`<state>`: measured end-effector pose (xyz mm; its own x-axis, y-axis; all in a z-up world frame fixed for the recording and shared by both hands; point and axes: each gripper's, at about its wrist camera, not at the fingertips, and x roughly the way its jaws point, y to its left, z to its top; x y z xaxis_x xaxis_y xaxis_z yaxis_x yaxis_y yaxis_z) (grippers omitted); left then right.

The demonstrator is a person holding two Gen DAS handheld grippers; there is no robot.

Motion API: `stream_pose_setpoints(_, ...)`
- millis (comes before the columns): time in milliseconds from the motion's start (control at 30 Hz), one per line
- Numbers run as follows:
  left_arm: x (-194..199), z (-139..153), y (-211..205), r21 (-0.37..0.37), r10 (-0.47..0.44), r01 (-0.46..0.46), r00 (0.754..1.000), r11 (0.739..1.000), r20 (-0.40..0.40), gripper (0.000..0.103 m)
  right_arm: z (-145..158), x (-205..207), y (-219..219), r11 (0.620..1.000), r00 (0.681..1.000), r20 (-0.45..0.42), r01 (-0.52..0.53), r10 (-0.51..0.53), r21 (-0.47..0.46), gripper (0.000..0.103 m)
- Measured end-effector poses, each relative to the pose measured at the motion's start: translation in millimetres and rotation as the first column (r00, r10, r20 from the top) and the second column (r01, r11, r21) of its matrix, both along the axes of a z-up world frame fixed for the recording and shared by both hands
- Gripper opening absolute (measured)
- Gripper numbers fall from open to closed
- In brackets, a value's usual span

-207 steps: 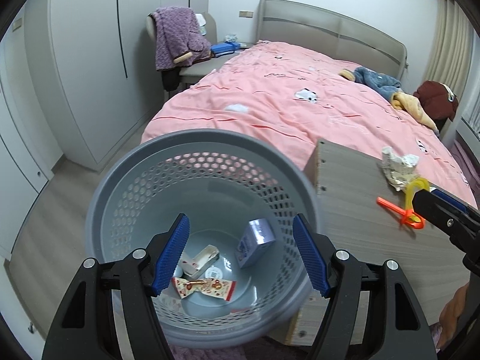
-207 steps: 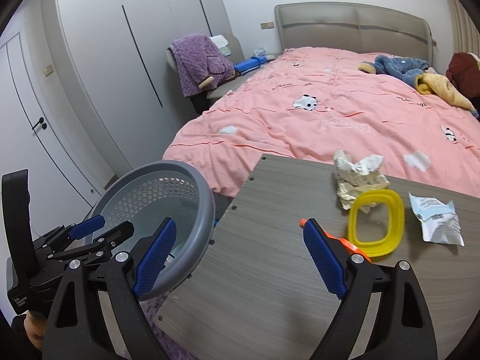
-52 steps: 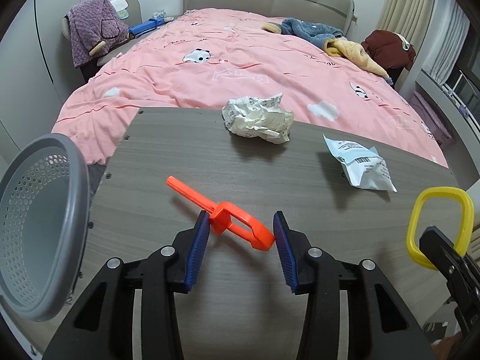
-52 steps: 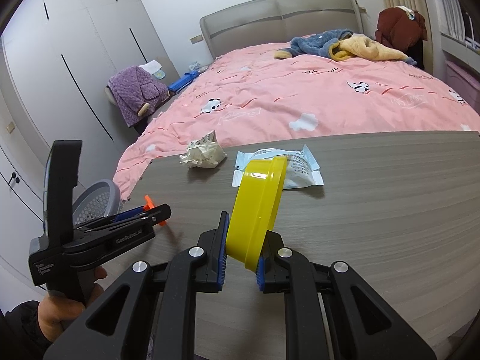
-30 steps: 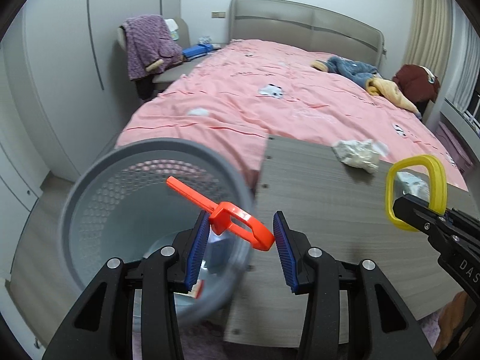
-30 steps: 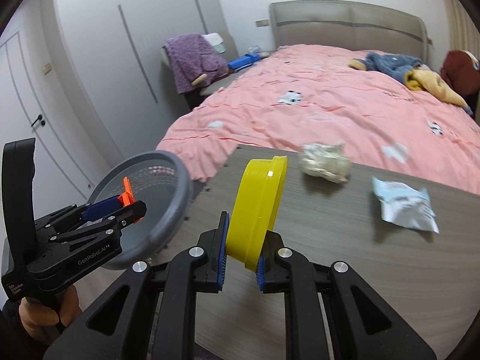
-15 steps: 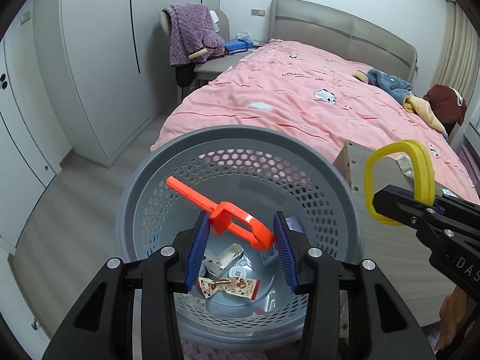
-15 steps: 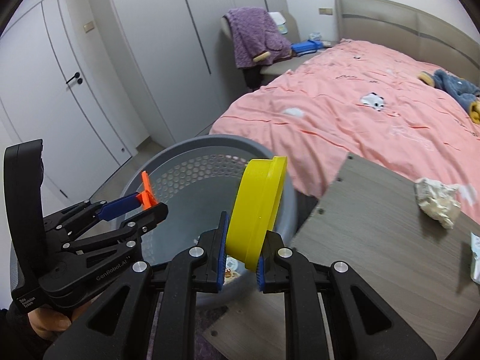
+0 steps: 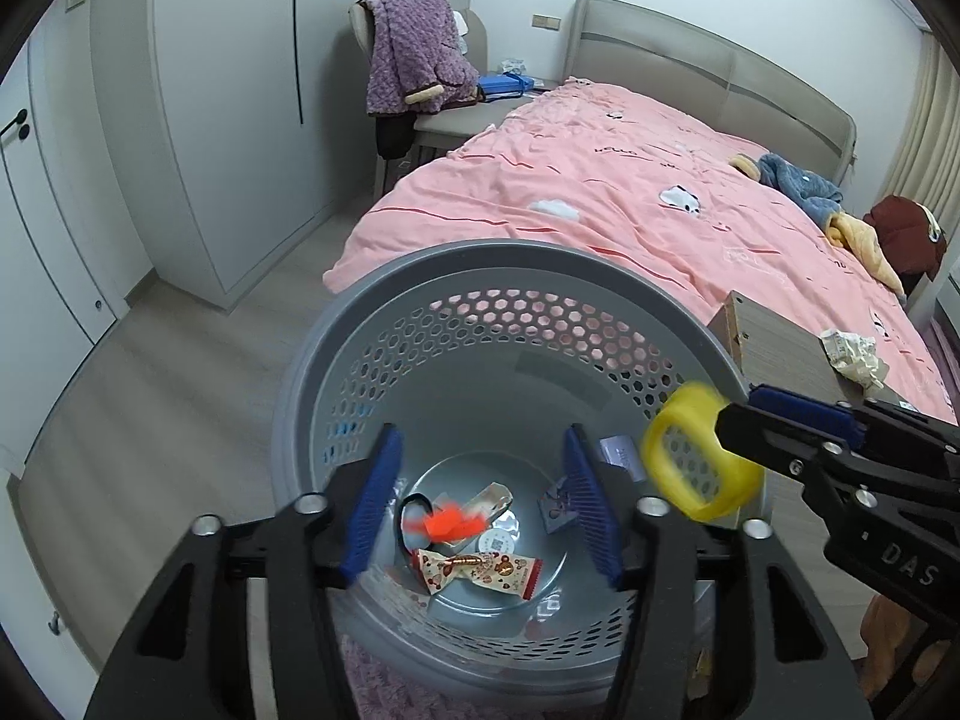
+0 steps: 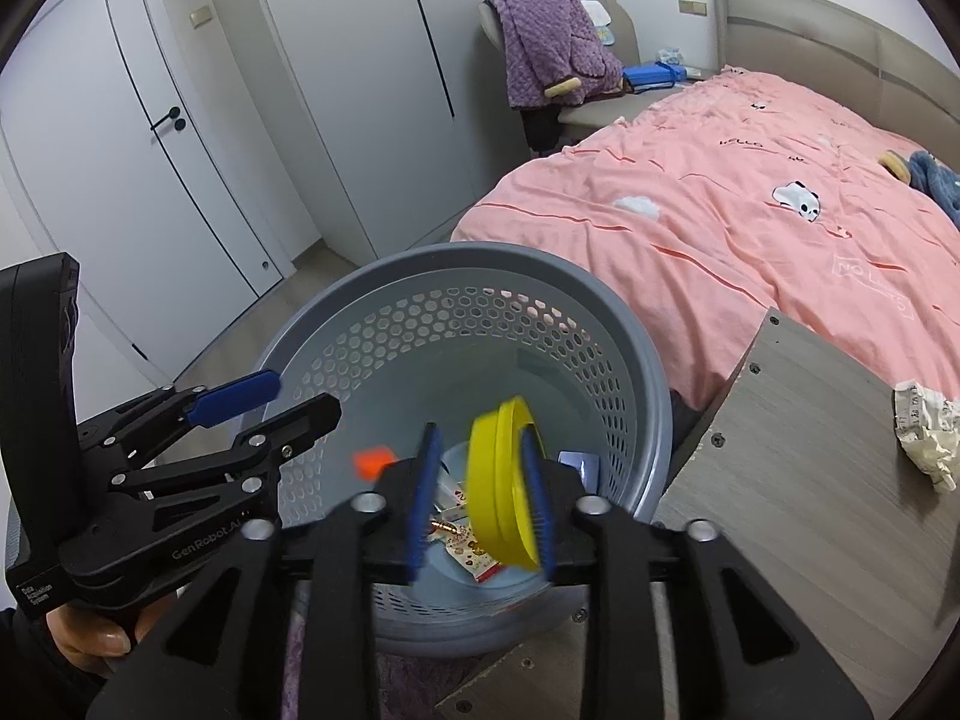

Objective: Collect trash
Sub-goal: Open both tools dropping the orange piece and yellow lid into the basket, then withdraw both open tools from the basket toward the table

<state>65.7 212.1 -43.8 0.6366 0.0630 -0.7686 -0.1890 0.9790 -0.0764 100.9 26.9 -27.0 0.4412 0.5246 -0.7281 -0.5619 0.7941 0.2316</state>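
Orange blur (image 9: 447, 523) is dropping inside the grey perforated bin (image 9: 420, 276), too smeared to make out its shape, as the left claw (image 9: 480, 498) is opening with nothing between its pads. Over the same bin the right claw (image 10: 480, 495) is opening around the yellow ring (image 10: 501, 480), also motion-blurred; whether a pad is touching it is unclear. Crumpled paper (image 10: 927, 426) is lying on the counter (image 10: 810, 480), half cut off.
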Motion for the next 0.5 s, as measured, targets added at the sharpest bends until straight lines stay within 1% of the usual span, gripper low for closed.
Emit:
stream_pose_setpoints(133, -3.4, -0.5, 3.2, 0.001, 0.012, -0.012, 1.0, 1.0, -0.001, 0.059, 2.3, -0.8, -2.0, 1.0, 1.0, 0.013, 0.013, -0.013, 0.008, 0.043)
stream_pose_setpoints(233, -6.7, -0.3, 3.2, 0.002, 0.019, -0.019, 1.0, 1.0, -0.002, 0.061, 2.5, -1.3, -3.6, 1.0, 1.0, 0.012, 0.019, -0.019, 0.008, 0.043)
stream_pose_setpoints(400, -11.8, 0.4, 3.7, 0.01, 0.034, -0.034, 0.999, 0.999, 0.002, 0.064, 2.3, -2.0, -4.3, 1.0, 1.0, 0.01, 0.022, -0.022, 0.009, 0.046)
stream_pose_setpoints(500, -13.8, 1.8, 3.0, 0.015, 0.039, -0.039, 0.999, 0.999, 0.003, 0.064, 1.9, -3.0, -4.9, 1.0, 1.0, 0.011, 0.022, -0.022, 0.012, 0.047)
